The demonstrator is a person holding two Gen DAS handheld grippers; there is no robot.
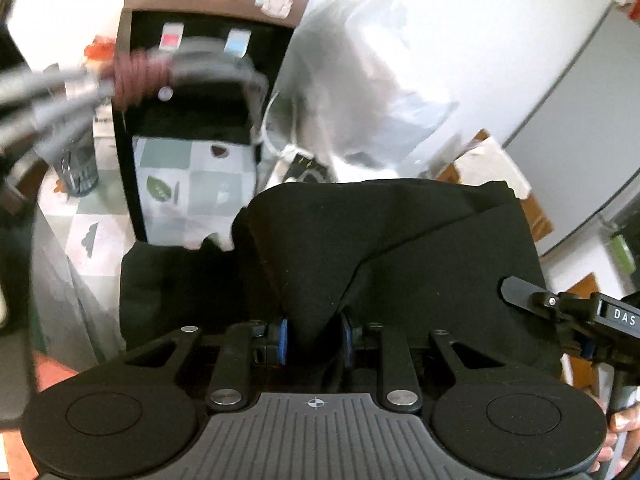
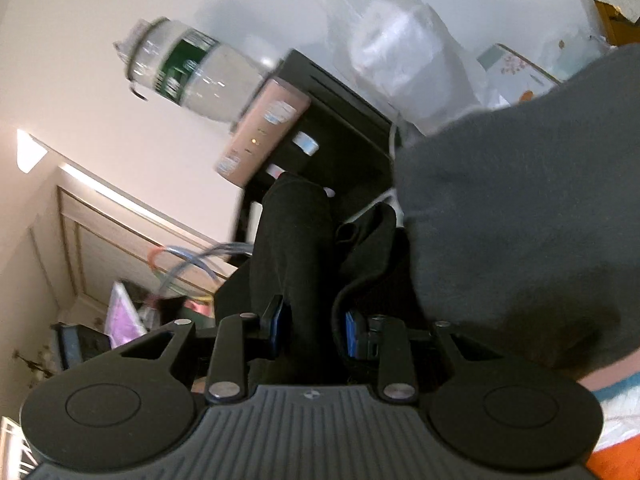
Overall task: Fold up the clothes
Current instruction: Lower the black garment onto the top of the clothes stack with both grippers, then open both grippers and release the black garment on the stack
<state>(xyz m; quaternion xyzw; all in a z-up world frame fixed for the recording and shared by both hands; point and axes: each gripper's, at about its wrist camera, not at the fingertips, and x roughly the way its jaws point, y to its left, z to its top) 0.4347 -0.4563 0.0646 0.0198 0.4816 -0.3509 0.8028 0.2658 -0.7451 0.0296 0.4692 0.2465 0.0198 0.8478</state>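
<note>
**Black garment pinched by both grippers, held up in the air**

The black garment [image 1: 384, 248] hangs in front of the left gripper [image 1: 313, 338], rising from between its blue pads [image 1: 283, 340] and spreading upward and to the right, with a diagonal fold across it. Those jaws are nearly closed, clamped on a gathered corner of cloth. The right gripper [image 2: 316, 330] likewise pinches a bunched edge of the same garment, which stands up as a narrow roll straight ahead of it while the rest drapes off to its right. In the left view the right gripper's finger shows at the garment's right edge, so the cloth's long axis seems to run between the two, both equally engaged. No bench shows under the cloth. A water dispenser [image 1: 200, 92] stands behind.
</note>
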